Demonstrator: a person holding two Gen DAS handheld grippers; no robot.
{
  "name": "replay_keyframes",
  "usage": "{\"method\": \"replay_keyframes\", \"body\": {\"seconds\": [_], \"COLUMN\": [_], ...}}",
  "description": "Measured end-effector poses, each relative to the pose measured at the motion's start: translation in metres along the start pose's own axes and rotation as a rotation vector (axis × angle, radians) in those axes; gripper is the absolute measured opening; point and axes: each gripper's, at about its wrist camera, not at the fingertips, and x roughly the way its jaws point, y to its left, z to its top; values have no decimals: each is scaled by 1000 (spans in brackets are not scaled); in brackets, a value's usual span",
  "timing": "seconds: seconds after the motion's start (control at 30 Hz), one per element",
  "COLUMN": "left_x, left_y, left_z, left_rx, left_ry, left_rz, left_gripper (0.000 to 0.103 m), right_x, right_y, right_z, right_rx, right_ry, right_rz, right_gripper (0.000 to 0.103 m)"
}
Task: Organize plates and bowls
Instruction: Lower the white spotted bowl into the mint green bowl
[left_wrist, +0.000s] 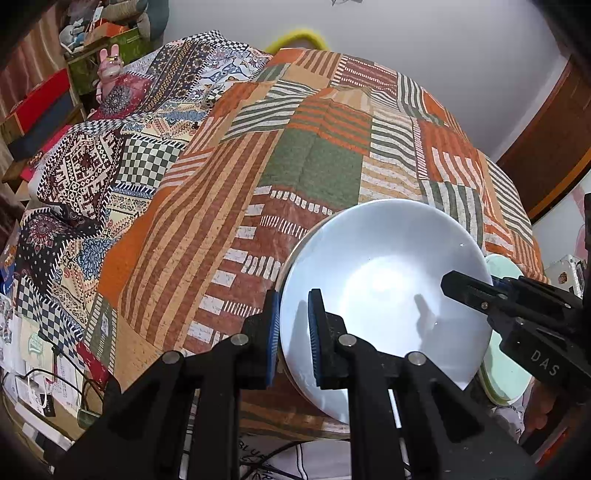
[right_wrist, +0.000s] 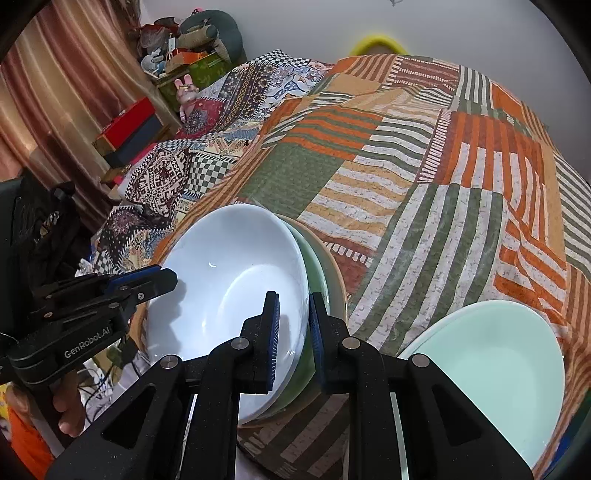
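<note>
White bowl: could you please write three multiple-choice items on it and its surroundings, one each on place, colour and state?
1. What lies right under the white bowl? A a green bowl; B a red box; C a pan.
2. The dish right of it in the right wrist view is: A black; B mint; C red.
3. The left gripper is: A wide open; B shut on the white bowl's rim; C holding a spoon.
Key: A, a green rim shows beneath it; B, its surface is pale mint; B, the pads pinch the rim.
</note>
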Motion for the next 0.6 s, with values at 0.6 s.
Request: {"method": "replay_keyframes", "body": {"seconds": [0.6], "left_x": [-21], "left_y": [-3], "left_z": [2], "left_rx": [-2], "left_ry": [-51], "left_rz": [-42], "left_gripper": [23], "right_x": [-19], "right_y": [-12], "right_z": [-2], "right_rx": [-8], "right_ry": [-73], "right_rz": [-25], "right_gripper": [47]}}
